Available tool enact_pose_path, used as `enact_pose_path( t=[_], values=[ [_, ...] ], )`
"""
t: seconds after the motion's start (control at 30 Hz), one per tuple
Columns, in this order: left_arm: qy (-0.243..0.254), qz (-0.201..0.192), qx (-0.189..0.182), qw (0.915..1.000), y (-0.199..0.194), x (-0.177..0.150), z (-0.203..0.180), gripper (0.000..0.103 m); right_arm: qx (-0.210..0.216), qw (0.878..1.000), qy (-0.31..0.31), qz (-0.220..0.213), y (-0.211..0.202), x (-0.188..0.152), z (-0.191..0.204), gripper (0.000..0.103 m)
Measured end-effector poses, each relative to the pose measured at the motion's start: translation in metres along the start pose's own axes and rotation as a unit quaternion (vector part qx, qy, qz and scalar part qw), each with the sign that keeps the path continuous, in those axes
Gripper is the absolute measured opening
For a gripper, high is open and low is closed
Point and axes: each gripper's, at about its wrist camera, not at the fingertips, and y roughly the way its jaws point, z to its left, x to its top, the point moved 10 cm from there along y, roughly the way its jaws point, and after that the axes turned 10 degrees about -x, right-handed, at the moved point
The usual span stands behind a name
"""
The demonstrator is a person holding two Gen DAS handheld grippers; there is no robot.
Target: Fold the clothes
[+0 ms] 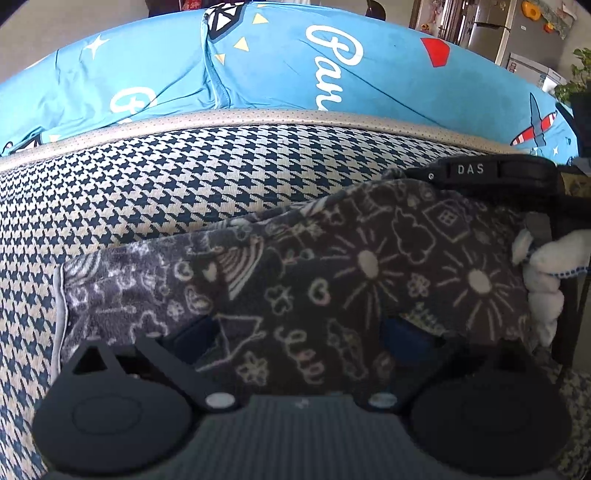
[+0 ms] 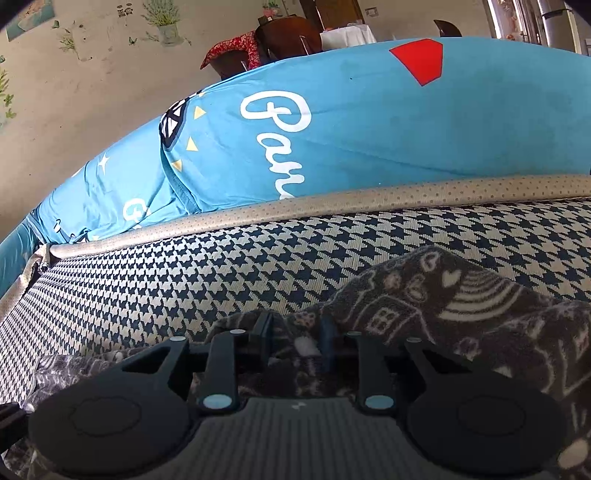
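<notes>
A dark grey fleece garment point(image 1: 369, 258) printed with pale doodles of suns, hearts and houses lies crumpled on a houndstooth cushion point(image 1: 166, 192). My left gripper point(image 1: 299, 332) stands wide open, low over the garment's near part, and the cloth covers its fingertips. In the right wrist view the same garment point(image 2: 461, 295) bunches up at the right. My right gripper point(image 2: 295, 328) has its fingers close together with a fold of the fleece pinched between them. A white-gloved hand point(image 1: 546, 266) and a black housing marked DAS point(image 1: 472, 170) show at the right edge of the left wrist view.
The houndstooth cushion point(image 2: 166, 280) ends in a beige dotted piping point(image 2: 369, 201). Behind it bulges blue bedding point(image 2: 369, 129) with white script and a red patch. A fridge point(image 1: 517, 33) and a plant stand far right; chairs and a table point(image 2: 288, 37) stand beyond.
</notes>
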Motion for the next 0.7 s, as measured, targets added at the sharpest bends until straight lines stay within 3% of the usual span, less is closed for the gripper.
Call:
enact_pose_path(
  t=[0.47, 0.57, 0.7],
  values=[
    [-0.005, -0.015, 0.007, 0.9999, 0.000, 0.010, -0.008, 0.103, 0.029, 0.999, -0.009, -0.020, -0.051, 0.002, 0.007, 0.034],
    [-0.004, -0.020, 0.001, 0.9998, 0.000, 0.014, -0.013, 0.103, 0.027, 0.999, -0.011, -0.019, -0.066, -0.001, 0.002, 0.043],
    [0.006, -0.025, -0.006, 0.9996, 0.004, 0.019, -0.023, 0.103, 0.020, 1.000, -0.001, -0.020, -0.086, -0.004, -0.015, 0.045]
  ],
)
